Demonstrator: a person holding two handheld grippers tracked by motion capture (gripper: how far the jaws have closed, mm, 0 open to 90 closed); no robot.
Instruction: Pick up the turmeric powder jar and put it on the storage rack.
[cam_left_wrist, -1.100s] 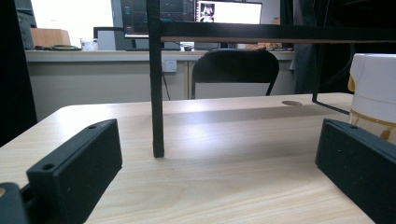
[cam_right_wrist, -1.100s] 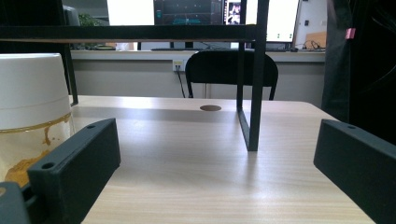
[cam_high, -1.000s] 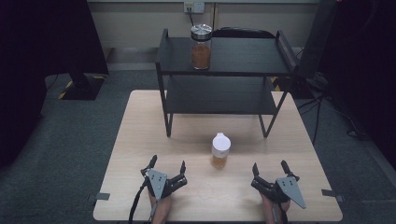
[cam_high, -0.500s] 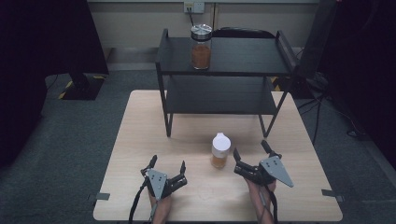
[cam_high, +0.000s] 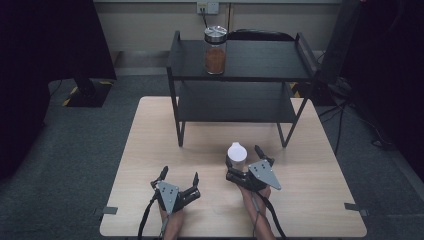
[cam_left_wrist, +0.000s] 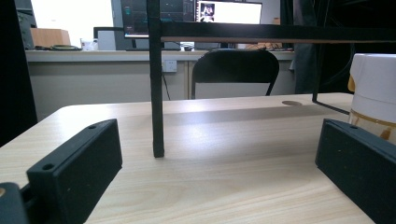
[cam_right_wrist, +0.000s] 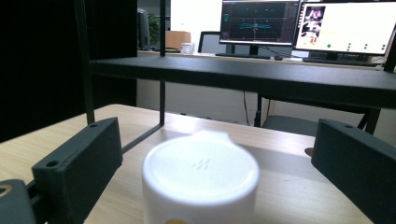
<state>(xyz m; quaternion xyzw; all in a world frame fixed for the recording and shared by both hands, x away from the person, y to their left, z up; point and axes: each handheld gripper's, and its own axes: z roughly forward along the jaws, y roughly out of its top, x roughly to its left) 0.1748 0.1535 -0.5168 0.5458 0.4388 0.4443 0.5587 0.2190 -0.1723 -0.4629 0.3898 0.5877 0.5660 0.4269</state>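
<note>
A small white-lidded jar (cam_high: 237, 156) with amber contents stands on the wooden table (cam_high: 150, 130) in front of a black two-tier shelf (cam_high: 240, 95). My right gripper (cam_high: 243, 159) is open, its jaws on either side of the jar (cam_right_wrist: 201, 184) without touching it. My left gripper (cam_high: 180, 177) rests open near the table's front edge with nothing between its jaws. The jar (cam_left_wrist: 373, 95) also stands at the right edge of the left gripper view. A taller jar (cam_high: 215, 50) with a metal lid and brown contents stands on the shelf's top tier.
One shelf leg (cam_left_wrist: 156, 93) stands straight ahead of my left gripper. The shelf's lower tier (cam_right_wrist: 243, 79) hangs just above and beyond the small jar. A black chair (cam_left_wrist: 236, 70) and monitors (cam_right_wrist: 303, 30) lie past the table's far edge.
My right gripper has moved forward and to the left from the table's front edge, bringing its open jaws around the small jar. The left gripper has stayed put.
</note>
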